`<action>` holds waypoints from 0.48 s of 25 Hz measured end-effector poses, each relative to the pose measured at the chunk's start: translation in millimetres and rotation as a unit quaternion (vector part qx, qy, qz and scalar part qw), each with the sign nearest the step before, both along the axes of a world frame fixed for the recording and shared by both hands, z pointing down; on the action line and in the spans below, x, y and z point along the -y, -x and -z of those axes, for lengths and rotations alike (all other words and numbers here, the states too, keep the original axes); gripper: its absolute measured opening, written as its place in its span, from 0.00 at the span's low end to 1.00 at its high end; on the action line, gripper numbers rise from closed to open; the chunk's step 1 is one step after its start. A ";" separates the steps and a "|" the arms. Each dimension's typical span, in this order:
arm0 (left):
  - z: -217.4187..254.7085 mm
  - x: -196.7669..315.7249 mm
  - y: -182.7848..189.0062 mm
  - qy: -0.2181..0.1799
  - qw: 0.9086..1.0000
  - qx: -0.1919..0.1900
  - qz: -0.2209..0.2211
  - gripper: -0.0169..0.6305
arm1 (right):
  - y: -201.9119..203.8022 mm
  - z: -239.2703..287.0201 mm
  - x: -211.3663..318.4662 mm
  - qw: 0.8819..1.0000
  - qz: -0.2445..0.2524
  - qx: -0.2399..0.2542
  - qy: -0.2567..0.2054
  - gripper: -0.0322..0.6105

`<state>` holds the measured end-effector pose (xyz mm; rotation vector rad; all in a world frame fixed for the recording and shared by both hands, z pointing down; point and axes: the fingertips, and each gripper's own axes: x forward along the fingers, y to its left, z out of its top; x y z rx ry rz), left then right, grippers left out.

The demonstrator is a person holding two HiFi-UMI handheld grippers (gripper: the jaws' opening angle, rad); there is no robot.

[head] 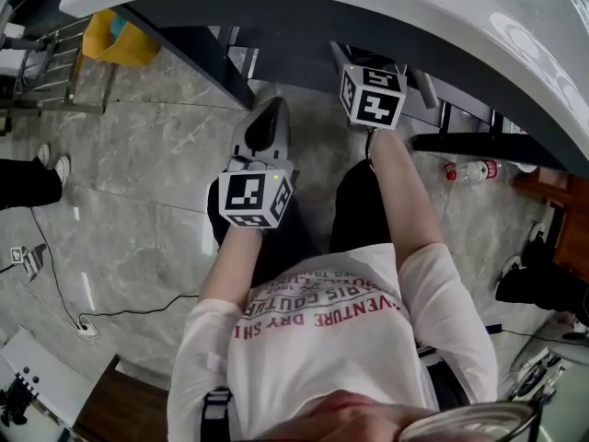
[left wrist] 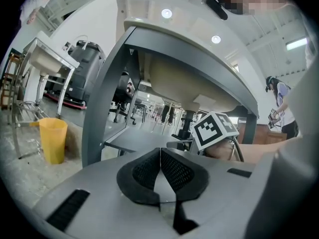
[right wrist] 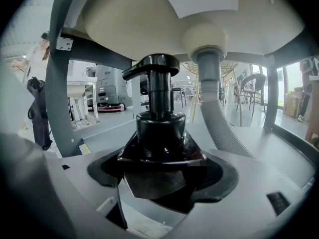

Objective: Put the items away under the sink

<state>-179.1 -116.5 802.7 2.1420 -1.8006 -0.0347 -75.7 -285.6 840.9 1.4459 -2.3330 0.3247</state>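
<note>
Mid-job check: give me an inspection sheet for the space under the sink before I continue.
Surface: grey shelf under the sink; nothing seen on the visible part.
Job's things: dark pump bottle, upright, below the basin, beside the drain hose.
Clutter: plastic bottle lying on the floor; yellow bin to the left.
Grippers: left gripper shut, nothing between its jaws; right gripper shut on the pump bottle.
Cables: one cable trailing across the floor at the left.
Surroundings: grey tiled floor; another person's shoes at the left edge.
</note>
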 end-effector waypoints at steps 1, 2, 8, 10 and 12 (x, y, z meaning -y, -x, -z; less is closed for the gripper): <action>1.2 -1.0 -0.9 -0.001 1.000 -0.001 0.000 0.06 | -0.7 2.1 -2.3 1.000 0.002 0.000 -0.003 0.65; 2.5 -2.3 -1.7 -0.002 1.000 0.001 0.001 0.06 | -1.6 4.2 -5.7 1.000 0.004 -0.006 -0.008 0.65; 4.5 -9.8 -15.9 -0.008 1.000 0.016 0.007 0.06 | -15.3 14.7 -36.7 0.999 0.011 -0.016 -0.030 0.65; 4.2 -13.3 -22.6 -0.008 1.000 0.017 0.005 0.06 | -18.6 18.8 -51.3 0.999 0.020 -0.008 -0.034 0.65; 5.5 -16.3 -27.3 -0.010 1.000 0.020 0.006 0.06 | -19.7 21.8 -67.1 0.999 0.036 0.001 -0.038 0.64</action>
